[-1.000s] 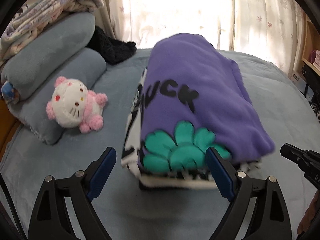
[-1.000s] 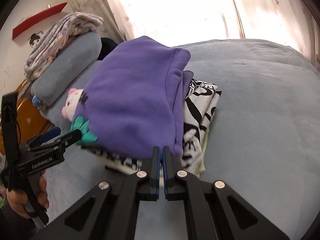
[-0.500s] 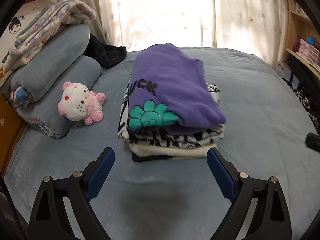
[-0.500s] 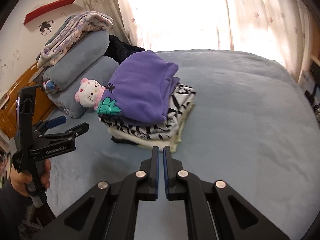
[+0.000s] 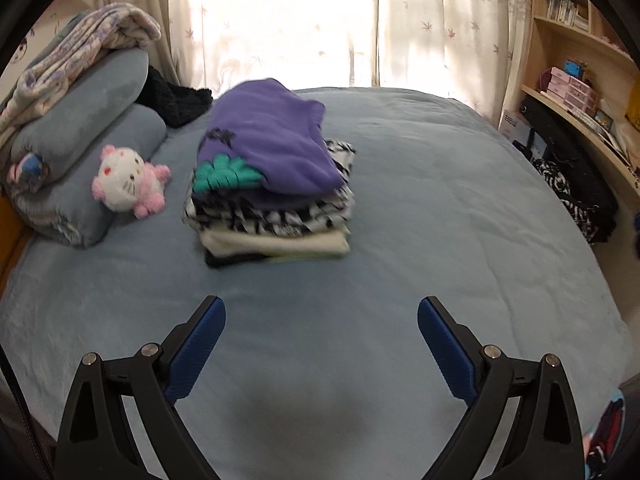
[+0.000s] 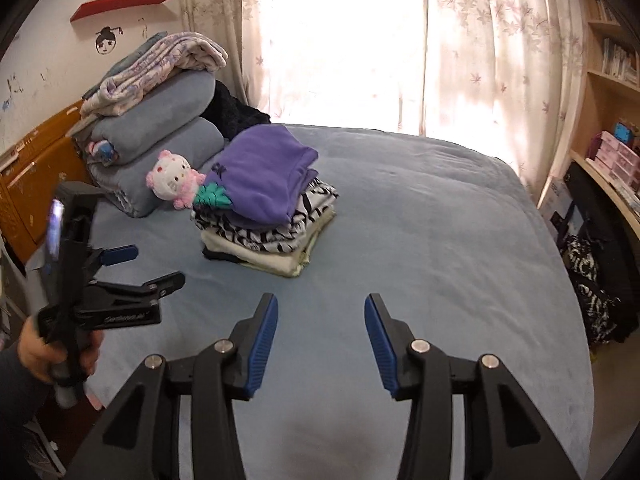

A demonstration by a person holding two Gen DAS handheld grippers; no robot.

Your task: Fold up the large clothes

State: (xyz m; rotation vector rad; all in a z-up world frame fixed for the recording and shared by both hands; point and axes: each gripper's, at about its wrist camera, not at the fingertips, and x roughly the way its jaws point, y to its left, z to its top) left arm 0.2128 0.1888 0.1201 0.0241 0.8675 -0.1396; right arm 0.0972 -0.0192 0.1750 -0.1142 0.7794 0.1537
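Sitting on the blue bed cover (image 5: 440, 208) is a neat stack of folded clothes (image 5: 272, 216), w/ a purple sweatshirt (image 5: 268, 140) on top, its teal flower print facing the camera, then a black-and-white patterned piece, a cream one & something dark at the bottom. Stack lies well apart from both grippers, toward the pillow end of the bed. Left gripper (image 5: 320, 316) hangs over bare bed cover, jaws spread wide, nothing between them. Right gripper (image 6: 320, 316) has jaws parted about halfway, just been opening, also empty over bare cover. In the right wrist view the left gripper shows at the left edge, held by a hand (image 6: 44, 352) in a dark sleeve. Pink-and-white plush cat (image 5: 124, 180) lies just beside the stack, leaning on two rolled grey-blue pillows (image 5: 80, 128) w/ a floral blanket (image 5: 80, 48) piled on top. Dark fuzzy garment (image 5: 176, 100) behind the pillows, by the curtains (image 5: 440, 28). More black-and-white clothing (image 6: 592, 288) hangs off the bed's right side, near wooden shelves (image 5: 576, 64)
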